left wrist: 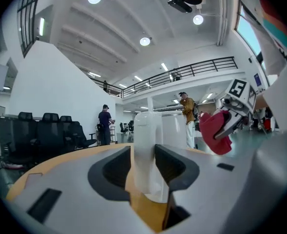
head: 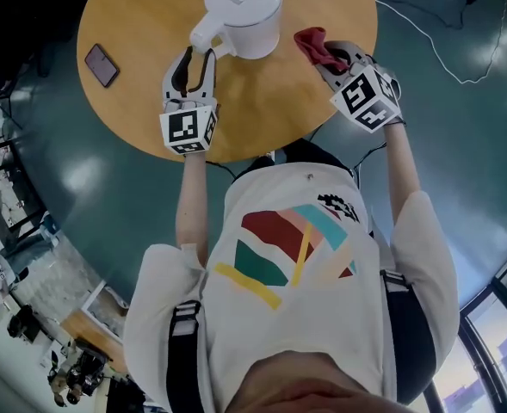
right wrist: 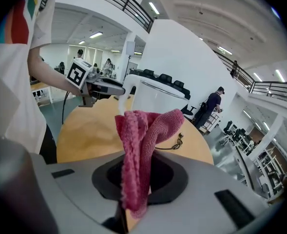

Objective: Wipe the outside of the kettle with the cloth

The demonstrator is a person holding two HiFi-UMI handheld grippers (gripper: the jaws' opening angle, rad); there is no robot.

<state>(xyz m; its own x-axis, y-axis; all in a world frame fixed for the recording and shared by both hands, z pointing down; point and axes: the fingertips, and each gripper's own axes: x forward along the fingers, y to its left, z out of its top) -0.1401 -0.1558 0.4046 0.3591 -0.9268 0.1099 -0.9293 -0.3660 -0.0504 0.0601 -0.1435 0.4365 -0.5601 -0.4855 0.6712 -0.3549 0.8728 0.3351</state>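
Red cloth (right wrist: 139,140) in shut jaws of right gripper (right wrist: 139,168); kettle handle (left wrist: 144,147) loose between wide-open jaws of left gripper (head: 199,58).

Round white ceiling lamps (left wrist: 144,41) light the hall brightly and evenly, leaving pale glare patches on the glossy grey-green floor (head: 81,177) and only soft shadows on the round wooden worktop (head: 141,24), while both gripper views bend strongly and darken toward their edges.

White print tee (head: 296,291), blk straps (head: 182,351), grey L tongs (head: 197,58), R tongs (head: 330,58)
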